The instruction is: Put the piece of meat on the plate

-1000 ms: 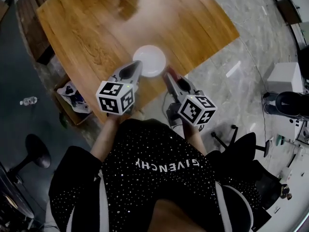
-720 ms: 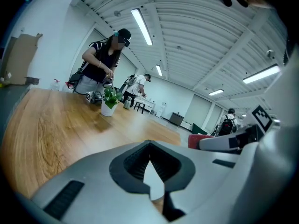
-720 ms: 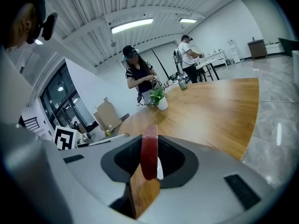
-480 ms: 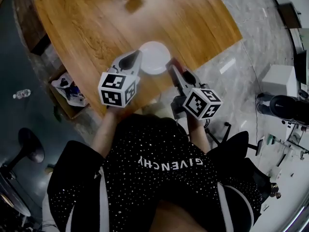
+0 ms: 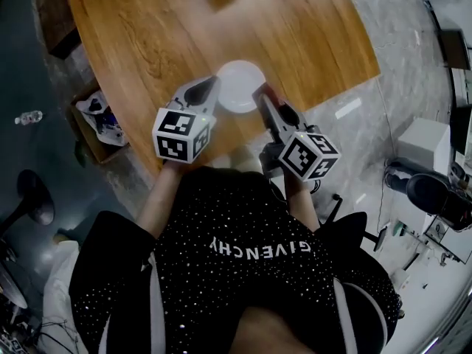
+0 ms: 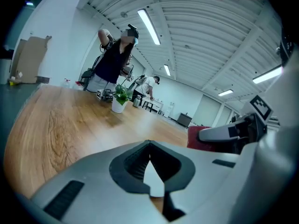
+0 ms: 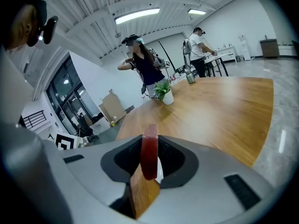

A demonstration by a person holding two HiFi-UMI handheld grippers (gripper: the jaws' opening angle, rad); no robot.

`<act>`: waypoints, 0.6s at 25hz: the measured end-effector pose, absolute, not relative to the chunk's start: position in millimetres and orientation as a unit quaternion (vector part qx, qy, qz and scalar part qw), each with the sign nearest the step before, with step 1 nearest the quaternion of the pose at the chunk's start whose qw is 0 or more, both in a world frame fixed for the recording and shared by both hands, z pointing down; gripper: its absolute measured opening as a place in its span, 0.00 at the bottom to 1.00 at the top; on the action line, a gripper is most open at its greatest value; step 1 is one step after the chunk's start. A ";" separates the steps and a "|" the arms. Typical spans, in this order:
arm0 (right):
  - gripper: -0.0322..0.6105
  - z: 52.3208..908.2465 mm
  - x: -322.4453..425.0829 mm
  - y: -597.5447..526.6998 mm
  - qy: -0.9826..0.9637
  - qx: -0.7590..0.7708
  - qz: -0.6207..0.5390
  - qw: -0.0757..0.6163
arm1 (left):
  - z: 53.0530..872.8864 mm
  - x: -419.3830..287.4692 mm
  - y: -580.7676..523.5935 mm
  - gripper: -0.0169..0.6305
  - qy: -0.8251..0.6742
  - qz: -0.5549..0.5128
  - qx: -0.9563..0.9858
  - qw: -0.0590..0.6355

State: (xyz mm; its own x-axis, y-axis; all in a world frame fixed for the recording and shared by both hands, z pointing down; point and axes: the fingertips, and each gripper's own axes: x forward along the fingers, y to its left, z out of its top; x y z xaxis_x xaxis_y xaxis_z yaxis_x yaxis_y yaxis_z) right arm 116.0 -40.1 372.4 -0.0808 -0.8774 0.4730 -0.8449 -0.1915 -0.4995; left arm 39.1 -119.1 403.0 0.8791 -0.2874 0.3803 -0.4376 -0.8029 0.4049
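A white plate (image 5: 240,85) sits near the front edge of the wooden table (image 5: 169,28). My right gripper (image 5: 259,93) hovers just at the plate's right rim, shut on a flat dark red piece of meat (image 7: 149,150) that stands on edge between its jaws. In the left gripper view the meat (image 6: 202,136) shows as a red slab in the right gripper (image 6: 233,130). My left gripper (image 5: 214,81) is at the plate's left rim, jaws together and empty; a sliver of the plate (image 6: 156,183) shows through its jaw gap.
A small potted plant (image 7: 164,93) stands on the far side of the table, with people beyond it. A box of clutter (image 5: 99,120) lies on the floor to the left of the table. An office chair (image 5: 431,198) is at the right.
Both grippers have eased forward and slightly down toward the plate. The meat stays in the right gripper's jaws. The head view has shifted a little.
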 end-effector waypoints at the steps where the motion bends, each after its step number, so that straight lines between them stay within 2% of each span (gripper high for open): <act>1: 0.20 373.4 118.4 -42.6 0.639 -0.673 -0.371 0.019 | 402.4 42.3 -119.6 0.04 -0.196 0.150 0.937 0.248; 6: 0.20 384.6 135.3 -59.3 0.669 -0.636 -0.385 0.000 | 404.3 56.6 -124.2 0.04 -0.226 0.136 0.930 0.257; 15: 0.20 419.4 157.3 -85.4 0.756 -0.508 -0.404 -0.086 | 412.6 71.4 -109.2 0.04 -0.320 0.113 0.913 0.226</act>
State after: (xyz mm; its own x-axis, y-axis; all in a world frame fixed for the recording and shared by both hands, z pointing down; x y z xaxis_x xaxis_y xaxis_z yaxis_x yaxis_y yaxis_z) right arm 157.3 -85.4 419.4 -0.4686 -0.6992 0.5399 -0.8374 0.1570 -0.5235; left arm 71.4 -109.2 412.6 0.7698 -0.5334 0.3506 -0.6354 -0.6929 0.3409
